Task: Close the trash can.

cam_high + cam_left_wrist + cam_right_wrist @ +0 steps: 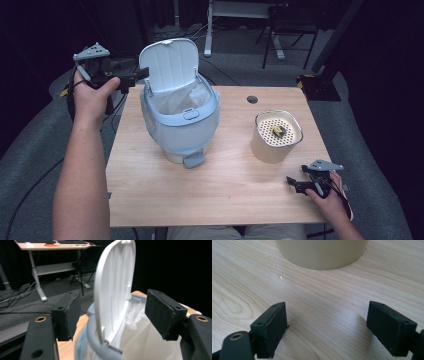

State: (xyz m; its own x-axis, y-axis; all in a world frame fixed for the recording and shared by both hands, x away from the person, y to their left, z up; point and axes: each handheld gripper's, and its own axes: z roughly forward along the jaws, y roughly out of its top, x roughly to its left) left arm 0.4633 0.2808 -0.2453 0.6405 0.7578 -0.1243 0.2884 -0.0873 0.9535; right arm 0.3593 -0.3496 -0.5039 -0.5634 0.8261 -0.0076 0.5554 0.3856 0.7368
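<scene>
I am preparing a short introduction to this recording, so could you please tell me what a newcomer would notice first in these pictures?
The pale blue bin stands at the table's left middle with its white lid raised and a clear bag inside. The left gripper is held open right at the lid's edge, the lid standing between its jaws in the left gripper view. To the right sits a cream pot with a perforated top, and the right gripper rests open near it.

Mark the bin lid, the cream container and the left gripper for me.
bin lid (169, 65), high view, middle of its ribbed white underside.
cream container (270, 147), high view, front of its side wall.
left gripper (113, 315), left gripper view, midway between its open jaws.
</scene>
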